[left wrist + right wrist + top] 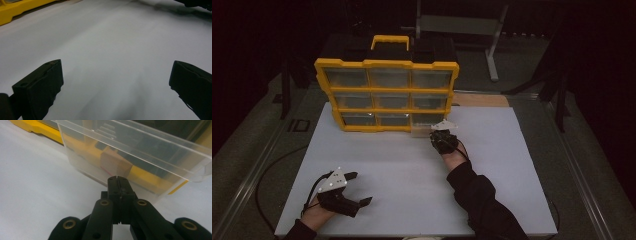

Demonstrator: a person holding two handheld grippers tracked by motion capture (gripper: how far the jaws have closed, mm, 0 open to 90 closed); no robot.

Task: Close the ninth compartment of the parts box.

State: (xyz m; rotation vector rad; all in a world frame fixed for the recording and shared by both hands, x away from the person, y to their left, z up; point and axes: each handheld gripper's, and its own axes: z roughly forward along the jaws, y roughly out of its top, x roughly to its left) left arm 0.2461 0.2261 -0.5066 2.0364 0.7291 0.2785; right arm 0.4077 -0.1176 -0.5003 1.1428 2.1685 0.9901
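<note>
A yellow organiser case (387,95) with clear drawers stands upright at the far side of the white board (402,165). Its bottom-right clear drawer (423,131) is pulled partway out. My right gripper (438,133) is at that drawer's front. In the right gripper view the jaws are pressed together, the right gripper (117,178) meeting the front wall of the clear drawer (140,152). A brown block (115,161) shows through the plastic. My left gripper (361,188) rests low at the near left, open and holding nothing. The left gripper (116,68) looks across bare board, with the case's yellow edge (20,8) at top left.
A grey metal stand (492,45) stands behind the case on the dark floor. A wooden strip (482,100) lies at the board's far right edge. A black cable (267,175) loops off the board's left side.
</note>
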